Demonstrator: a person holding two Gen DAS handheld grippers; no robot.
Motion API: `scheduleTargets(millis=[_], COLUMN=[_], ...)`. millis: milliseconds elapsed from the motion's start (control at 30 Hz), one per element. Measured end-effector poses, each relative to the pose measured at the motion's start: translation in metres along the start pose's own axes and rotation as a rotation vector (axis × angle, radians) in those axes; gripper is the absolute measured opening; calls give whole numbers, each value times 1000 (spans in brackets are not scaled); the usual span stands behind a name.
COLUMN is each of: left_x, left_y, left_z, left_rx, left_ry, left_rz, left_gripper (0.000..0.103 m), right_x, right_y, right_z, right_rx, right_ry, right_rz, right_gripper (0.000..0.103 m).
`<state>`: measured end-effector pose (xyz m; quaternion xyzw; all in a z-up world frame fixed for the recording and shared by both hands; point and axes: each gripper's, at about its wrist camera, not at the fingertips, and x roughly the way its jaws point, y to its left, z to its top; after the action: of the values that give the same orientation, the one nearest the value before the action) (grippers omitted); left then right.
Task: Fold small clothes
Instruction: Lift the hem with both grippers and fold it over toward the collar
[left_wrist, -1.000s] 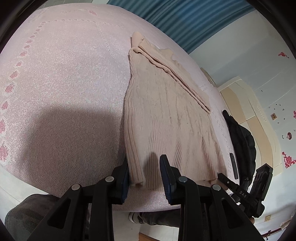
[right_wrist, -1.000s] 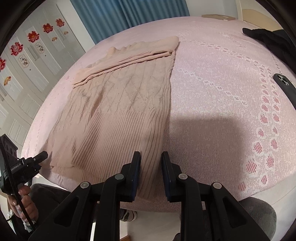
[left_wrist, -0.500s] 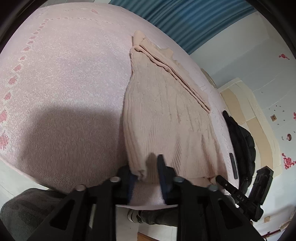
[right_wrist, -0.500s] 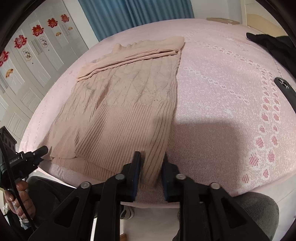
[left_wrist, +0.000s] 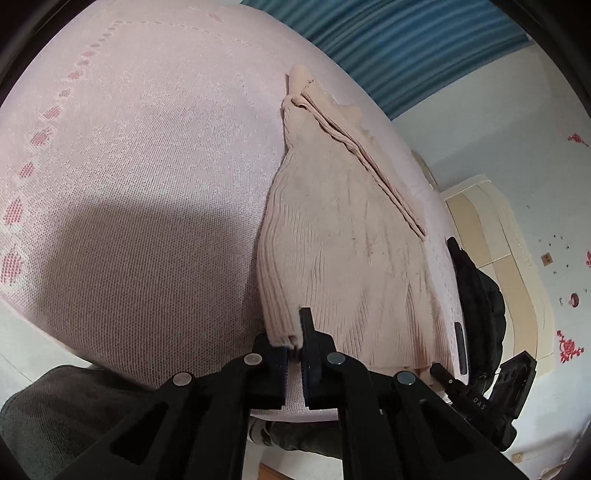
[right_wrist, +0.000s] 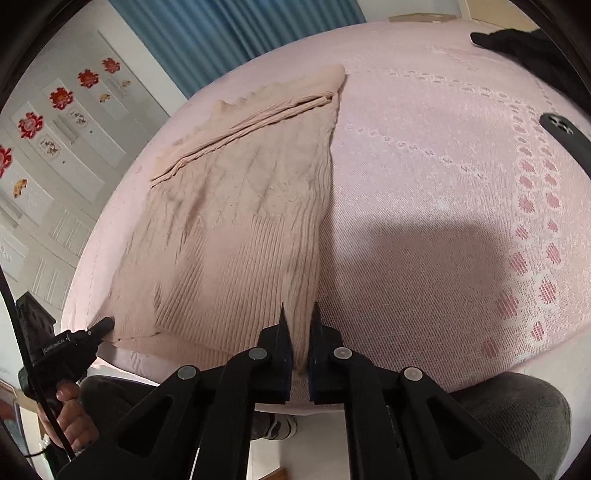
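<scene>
Beige knit garment (left_wrist: 343, 236) on the bed (left_wrist: 140, 155), long axis running away; left gripper (left_wrist: 295, 341) and right gripper (right_wrist: 299, 332) each clenched on a near hem corner, jaws just closed.

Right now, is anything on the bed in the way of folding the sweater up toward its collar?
Nothing visible. Both grippers, left and right, pinch the sweater hem. The phone and black jacket lie off to the side.
</scene>
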<state>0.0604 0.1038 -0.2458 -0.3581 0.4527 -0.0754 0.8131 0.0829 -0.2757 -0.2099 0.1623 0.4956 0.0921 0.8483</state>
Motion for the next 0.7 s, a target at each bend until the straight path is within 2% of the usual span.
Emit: scheduleTargets(millis=[200,400,533,567,600,700], left_x=[5,2,0,0,-1,-7], left_y=[3,2,-2,-3,-2,1], left_z=[2,0,-1,-1,0,0], left_rx=[-28,-25,-5,-5,-10,-43], left_ry=[-3,-18,-31,-33,-36,-53], left_rz=[-10,0,18,18,18,-10], left_gripper=[7,7,7,7,7,7], right_x=[3,4,4,4,4,2], right_y=[1,18,22,21,21,19], right_z=[-1,-5,-6,-6,-5,-5], right_rx=[16,-70,-92,-94,-98,-90], right_ry=[-12,-38,-35,-26,-17,-12], right_rz=[-1,-75,-95,-89,-78,-55], right_gripper=[12,16,17,15,8,6])
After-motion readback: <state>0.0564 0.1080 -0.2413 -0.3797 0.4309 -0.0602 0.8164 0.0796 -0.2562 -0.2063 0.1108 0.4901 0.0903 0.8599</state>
